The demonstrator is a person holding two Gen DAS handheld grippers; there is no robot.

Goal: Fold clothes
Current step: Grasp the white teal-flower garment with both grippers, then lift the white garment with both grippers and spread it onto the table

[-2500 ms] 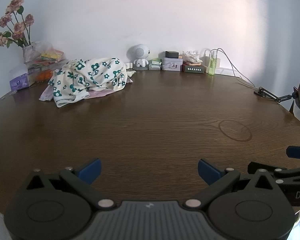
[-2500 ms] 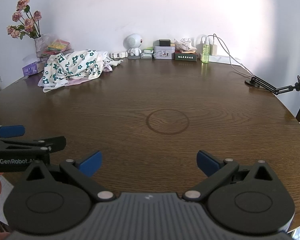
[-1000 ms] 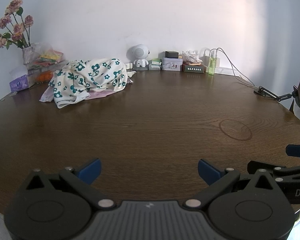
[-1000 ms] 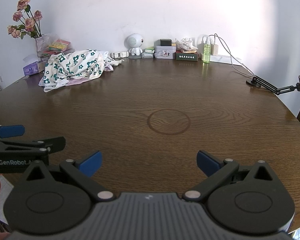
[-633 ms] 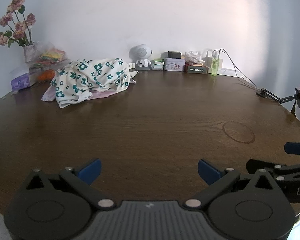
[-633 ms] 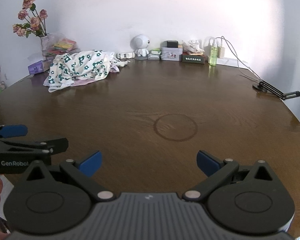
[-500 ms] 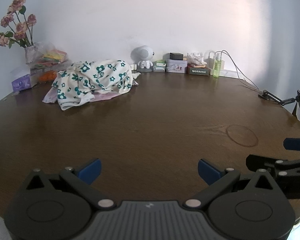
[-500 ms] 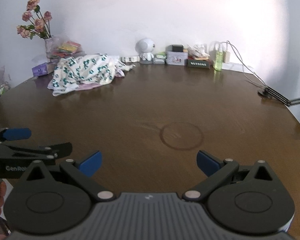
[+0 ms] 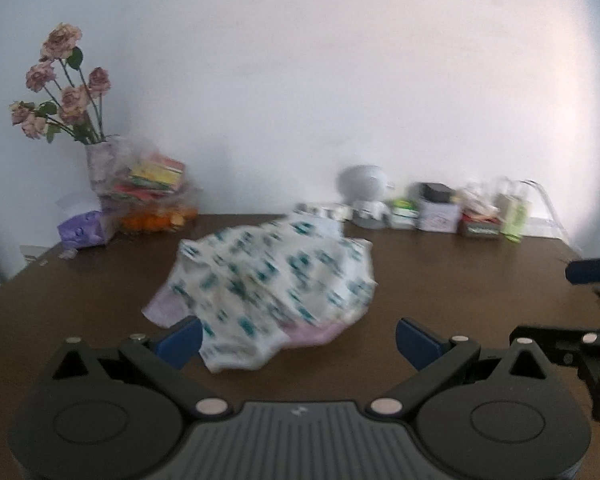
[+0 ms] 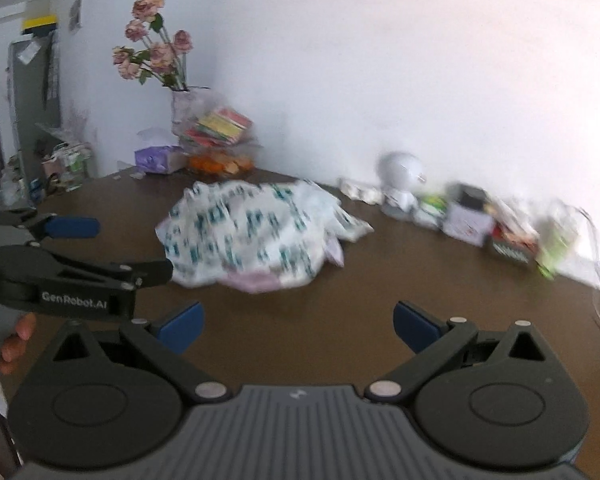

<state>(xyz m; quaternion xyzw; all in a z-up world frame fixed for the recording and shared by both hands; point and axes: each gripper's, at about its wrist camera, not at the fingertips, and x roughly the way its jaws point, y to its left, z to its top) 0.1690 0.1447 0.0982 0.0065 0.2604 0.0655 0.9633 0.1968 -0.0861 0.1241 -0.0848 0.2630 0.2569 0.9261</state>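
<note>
Here a crumpled flowered garment (image 9: 276,280) lies in a heap on the brown bench (image 9: 460,280), over a pink cloth (image 9: 316,334). The left tool (image 9: 298,340) hangs spread just before its near edge, holding nothing. The right tool (image 10: 296,326) is spread too, empty, nearer the wall-side clutter. Both views are blurred.

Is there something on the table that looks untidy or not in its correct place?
Yes. The floral garment lies crumpled in a heap on the brown table, with pink cloth showing under its near edge. It is not yet folded. Both frames are blurred, so finer detail cannot be judged.
</note>
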